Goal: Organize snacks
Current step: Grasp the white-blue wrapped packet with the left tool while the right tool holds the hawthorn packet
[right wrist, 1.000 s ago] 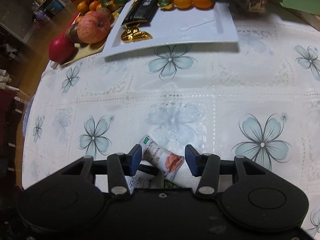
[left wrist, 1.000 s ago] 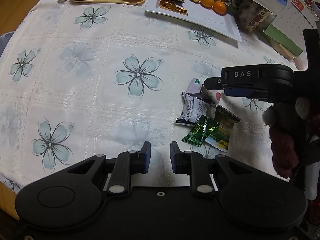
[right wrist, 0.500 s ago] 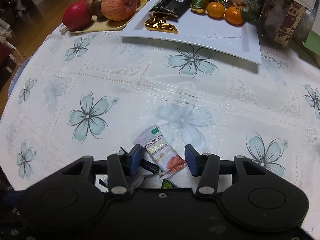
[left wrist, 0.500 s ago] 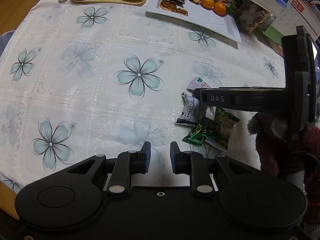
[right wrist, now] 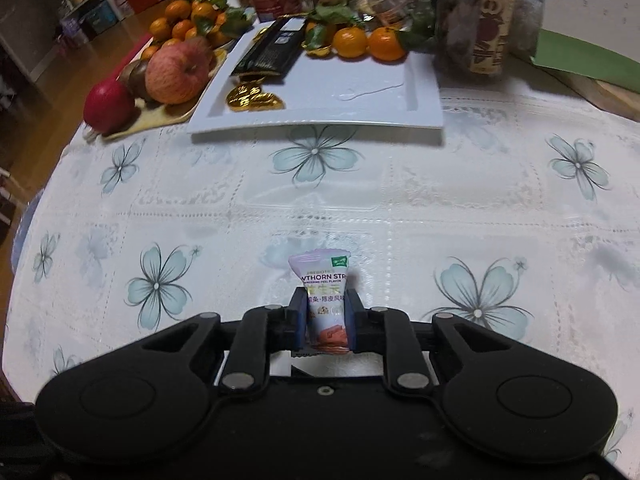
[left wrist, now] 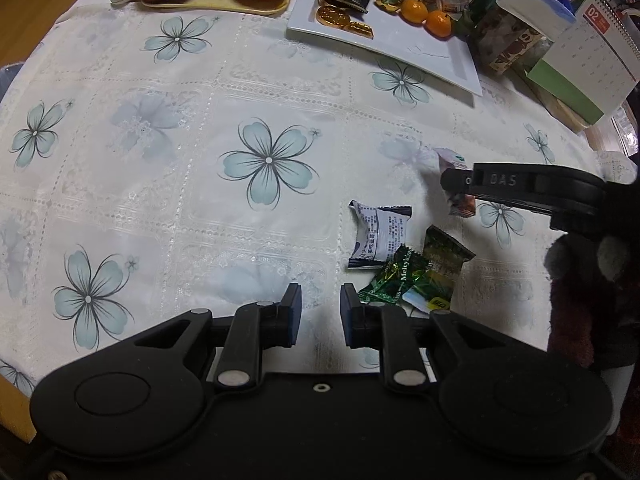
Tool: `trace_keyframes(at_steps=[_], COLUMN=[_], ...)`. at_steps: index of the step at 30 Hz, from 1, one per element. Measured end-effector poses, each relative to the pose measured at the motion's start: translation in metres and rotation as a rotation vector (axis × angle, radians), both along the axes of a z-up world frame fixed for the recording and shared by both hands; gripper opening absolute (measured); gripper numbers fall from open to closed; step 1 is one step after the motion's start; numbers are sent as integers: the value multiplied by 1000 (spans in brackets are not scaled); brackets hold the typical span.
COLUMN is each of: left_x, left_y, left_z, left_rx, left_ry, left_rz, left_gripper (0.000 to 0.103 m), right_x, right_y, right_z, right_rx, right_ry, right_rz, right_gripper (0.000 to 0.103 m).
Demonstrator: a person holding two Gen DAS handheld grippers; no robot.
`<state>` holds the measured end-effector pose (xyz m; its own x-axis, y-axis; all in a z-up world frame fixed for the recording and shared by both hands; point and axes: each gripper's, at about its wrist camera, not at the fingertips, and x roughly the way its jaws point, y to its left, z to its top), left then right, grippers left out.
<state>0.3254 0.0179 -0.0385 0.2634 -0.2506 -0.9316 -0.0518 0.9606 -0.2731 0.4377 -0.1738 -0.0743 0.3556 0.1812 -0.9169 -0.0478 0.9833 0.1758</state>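
My right gripper [right wrist: 326,320] is shut on a pale purple hawthorn strip packet [right wrist: 322,276], which stands upright between its pads, lifted off the cloth. In the left wrist view the same packet [left wrist: 464,205] hangs in the right gripper [left wrist: 456,182], above and to the right of the snack pile. Three snacks lie on the tablecloth there: a white and navy packet [left wrist: 380,236], a green foil Meltykiss candy [left wrist: 394,280] and a dark green packet [left wrist: 444,264]. My left gripper [left wrist: 320,312] hovers just left of the pile, closed down to a narrow gap, with nothing in it.
A white rectangular plate [right wrist: 360,92] at the back holds gold coins, a black bar and mandarins. A tray with an apple and other fruit [left wrist: 224,0] sits to its left. A jar [left wrist: 508,40], a green box and a desk calendar [left wrist: 592,48] crowd the back right.
The right gripper's jaws closed on the hawthorn packet and lifted it off the pile toward the plate. The left gripper has stayed still.
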Motion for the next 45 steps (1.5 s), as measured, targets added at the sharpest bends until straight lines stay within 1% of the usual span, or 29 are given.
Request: trace_keyframes(at_steps=[2, 5, 11, 16, 20, 24, 25, 28, 33, 35, 36, 44, 45], left_x=[2, 5, 7, 18, 26, 32, 33, 34, 37, 37, 37, 39, 40], left_y=[-5, -16, -40, -49, -55, -60, -61, -64, -67, -69, -69, -73, -73], left_z=[0, 0, -3, -6, -11, -19, -21, -23, -23, -25, -25, -35, -35], left_rx=[-1, 1, 36, 51, 89, 93, 99, 112, 112, 118, 122, 128, 128], left_ry=[-11, -36, -79, -105, -118, -98, -95, -107, -118, -116, -118, -79, -74], left_rz=[-7, -30, -79, -53, -34, -29, -30, -31, -32, -36, -37, -43, -42], left_gripper=[28, 28, 28, 28, 29, 29, 31, 40, 42, 45, 49, 47, 44], right_x=[-5, -16, -40, -51, -56, -58, -59, -62, -63, -64, -64, -64, -64], right_y=[-13, -27, -46, -58, -66, -70, -69, -69, -71, -71, -71, -69, -68], right_z=[7, 15, 27, 37, 44, 46, 46, 49, 53, 54, 54, 53, 53], right_rx=[17, 16, 25, 52, 78, 103, 104, 108, 134, 134, 135, 133, 132], right_ry=[3, 12, 13, 3, 0, 13, 13, 10, 12, 10, 10, 13, 13], right_rz=[-42, -84, -104, -123, -135, -137, -135, -130, -135, -134, -133, -125, -124], right_gripper=[20, 20, 20, 20, 20, 20, 20, 20, 20, 20, 20, 20, 20])
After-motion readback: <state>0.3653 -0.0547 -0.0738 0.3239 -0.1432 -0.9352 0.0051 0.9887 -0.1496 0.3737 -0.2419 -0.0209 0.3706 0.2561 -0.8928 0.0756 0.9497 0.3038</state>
